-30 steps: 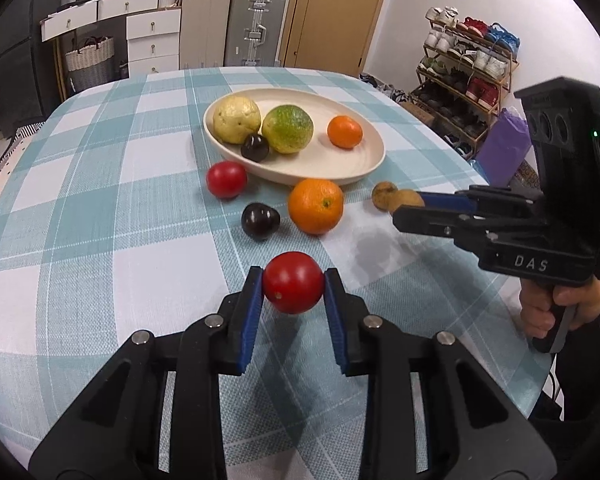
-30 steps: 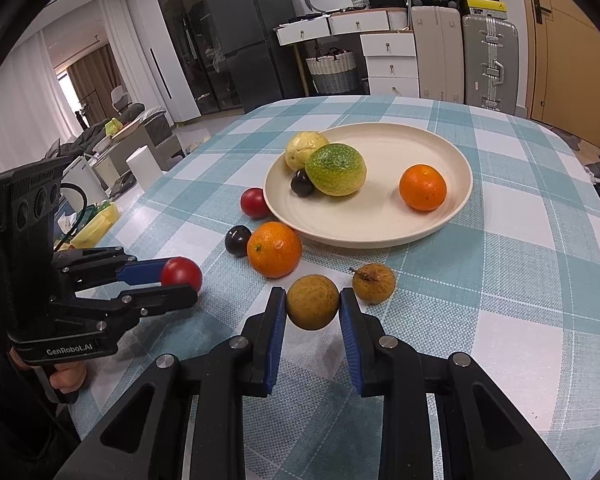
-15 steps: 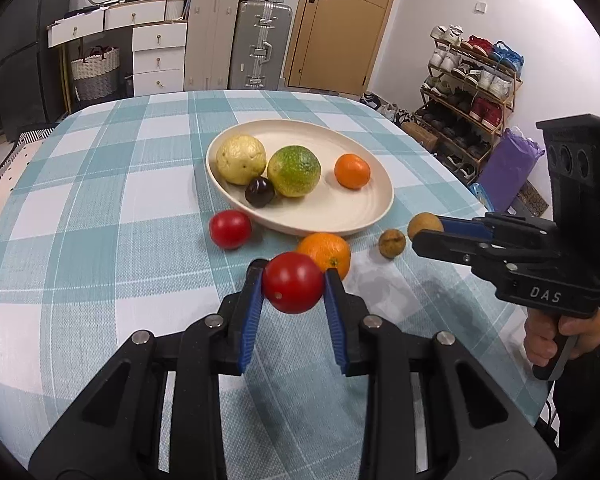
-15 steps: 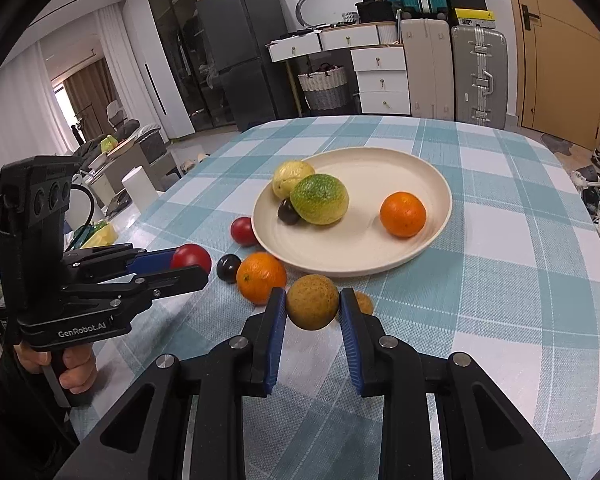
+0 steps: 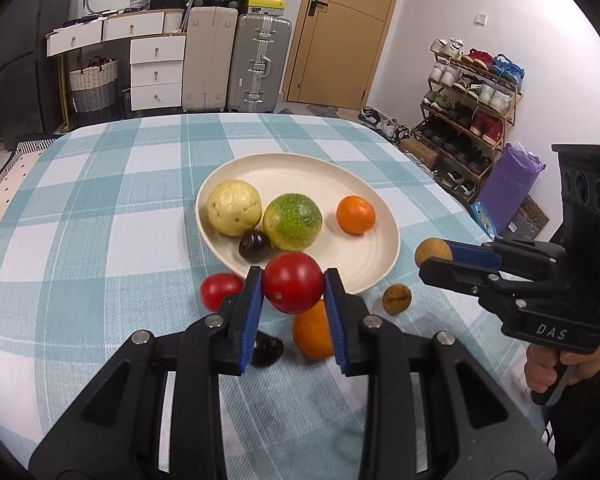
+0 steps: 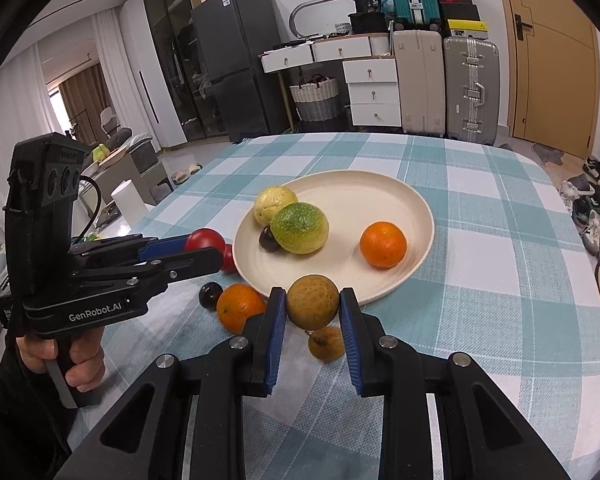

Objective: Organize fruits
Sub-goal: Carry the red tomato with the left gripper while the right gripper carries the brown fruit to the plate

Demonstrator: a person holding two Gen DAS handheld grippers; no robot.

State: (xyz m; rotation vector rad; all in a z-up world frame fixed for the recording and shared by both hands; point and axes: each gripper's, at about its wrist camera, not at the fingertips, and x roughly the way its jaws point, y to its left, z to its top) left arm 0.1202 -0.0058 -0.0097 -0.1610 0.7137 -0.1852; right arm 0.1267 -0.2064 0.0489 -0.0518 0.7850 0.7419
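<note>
The left gripper [image 5: 293,283] pinches a red tomato [image 5: 292,282] between its blue pads, held above the table near the front rim of the cream plate [image 5: 374,258], while the right gripper [image 6: 312,307] pinches a brown round fruit [image 6: 312,306] just off the plate's near edge. On the plate lie a yellow fruit [image 5: 233,213], a green fruit [image 5: 292,222], a dark plum [image 5: 254,246] and a small orange [image 5: 355,215]. On the checked tablecloth [image 5: 100,216] beside the plate sit another tomato [image 5: 219,289], a second plum [image 5: 266,353], a bigger orange [image 5: 313,334] and a small brown fruit [image 5: 396,299].
</note>
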